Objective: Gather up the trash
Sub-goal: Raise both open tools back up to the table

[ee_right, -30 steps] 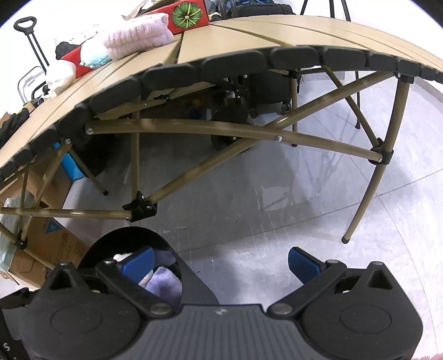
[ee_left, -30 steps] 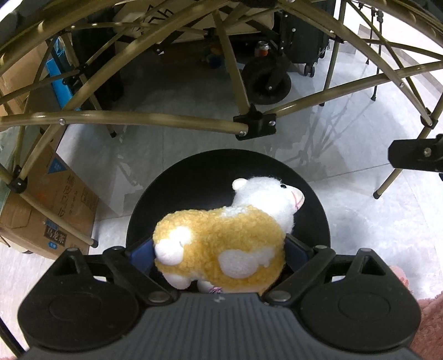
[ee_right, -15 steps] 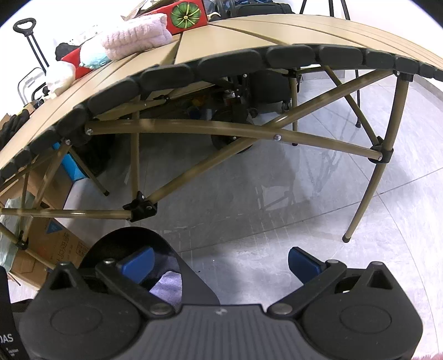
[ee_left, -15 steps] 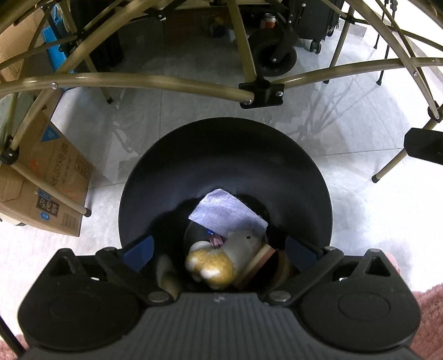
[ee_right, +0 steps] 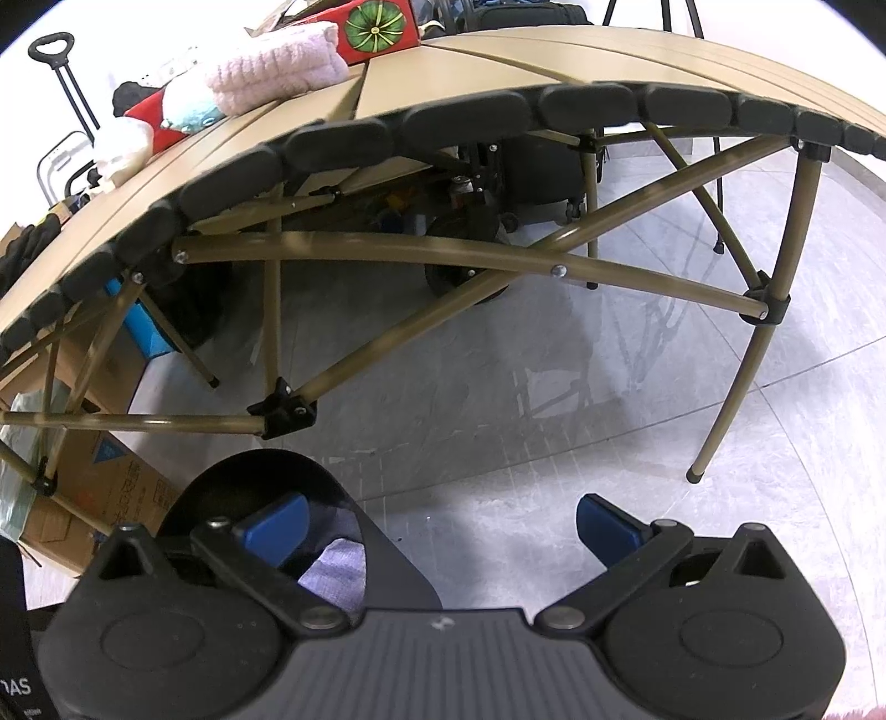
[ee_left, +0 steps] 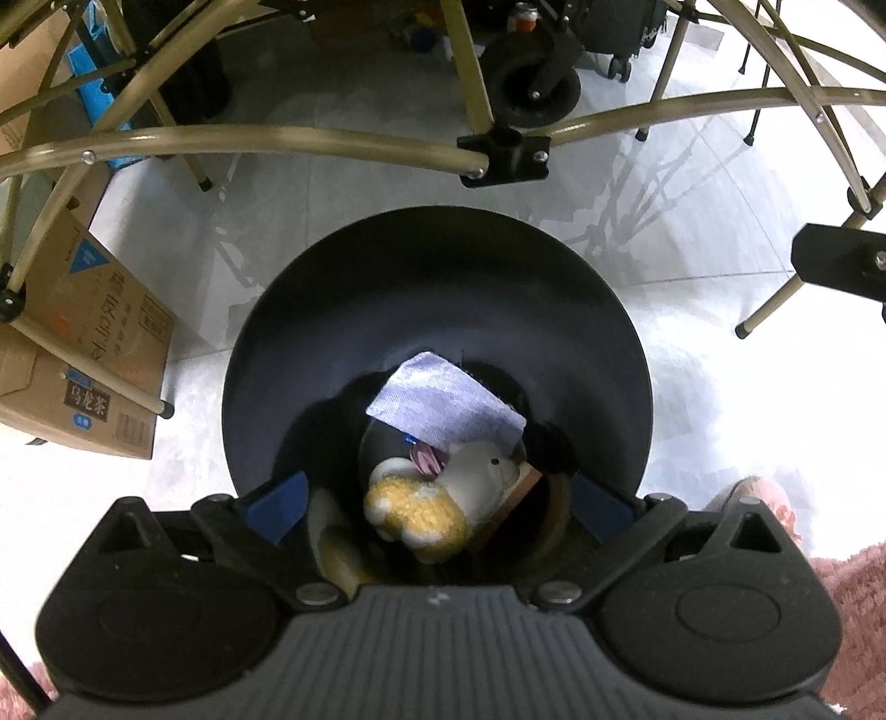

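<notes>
A black round trash bin (ee_left: 332,310) stands on the floor beside a folding table. A yellow and white plush sheep (ee_left: 437,498) lies at its bottom, next to a pale purple cloth (ee_left: 437,404) and other items. My left gripper (ee_left: 437,504) is open and empty, right above the bin's mouth. My right gripper (ee_right: 440,526) is open and empty, low above the floor to the right of the bin (ee_right: 221,487). The purple cloth (ee_right: 332,565) shows inside the bin.
The tan folding table (ee_right: 498,66) carries a pink towel (ee_right: 277,66), a red box (ee_right: 382,25) and other items. Its crossed legs (ee_right: 387,249) stand behind the bin. Cardboard boxes (ee_left: 83,354) sit left of it. A wheeled cart (ee_left: 531,83) is beyond.
The left gripper opened and let go of the plush sheep, which dropped to the bottom of the bin. The right gripper barely moved.
</notes>
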Demonstrator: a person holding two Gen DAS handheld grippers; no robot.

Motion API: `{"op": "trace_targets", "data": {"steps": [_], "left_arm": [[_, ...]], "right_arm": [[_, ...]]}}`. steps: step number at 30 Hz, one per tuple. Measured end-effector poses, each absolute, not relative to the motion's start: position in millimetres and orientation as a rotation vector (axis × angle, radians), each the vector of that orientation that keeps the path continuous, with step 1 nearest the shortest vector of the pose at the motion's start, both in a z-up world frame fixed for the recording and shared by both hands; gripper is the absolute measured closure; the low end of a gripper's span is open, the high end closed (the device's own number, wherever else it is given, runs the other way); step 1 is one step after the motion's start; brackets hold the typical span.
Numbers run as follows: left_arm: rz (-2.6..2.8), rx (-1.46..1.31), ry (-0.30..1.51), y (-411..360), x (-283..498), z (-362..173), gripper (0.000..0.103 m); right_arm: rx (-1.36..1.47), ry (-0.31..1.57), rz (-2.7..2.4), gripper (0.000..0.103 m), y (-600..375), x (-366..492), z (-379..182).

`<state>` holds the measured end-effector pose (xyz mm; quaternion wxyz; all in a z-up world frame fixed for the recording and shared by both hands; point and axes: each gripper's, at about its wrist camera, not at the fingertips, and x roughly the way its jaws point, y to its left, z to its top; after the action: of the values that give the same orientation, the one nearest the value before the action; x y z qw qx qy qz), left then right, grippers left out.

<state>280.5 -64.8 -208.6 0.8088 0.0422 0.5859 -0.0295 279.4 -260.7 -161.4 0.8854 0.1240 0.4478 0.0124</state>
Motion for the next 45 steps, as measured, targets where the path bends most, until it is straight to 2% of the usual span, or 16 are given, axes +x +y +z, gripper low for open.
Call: {"op": "trace_targets", "data": {"steps": [15,36,45], "left_arm": [[-0.072,0.134,1.327,-65.7,264.7,-195.0,0.0],[-0.093,0.166,1.155,-59.5,231.3,-130.7,0.0],[-0.056,0.141,1.035,-49.0,215.3,-87.0,0.0]], "right_arm": [[0.253,0.936,0.048,0.0,-254.0,275.5,-161.1],[0.203,0.902,0.116,0.0,-247.0,256.8,-131.4],[0.167,0.822,0.161,0.0,-240.9,237.5,-93.1]]}}
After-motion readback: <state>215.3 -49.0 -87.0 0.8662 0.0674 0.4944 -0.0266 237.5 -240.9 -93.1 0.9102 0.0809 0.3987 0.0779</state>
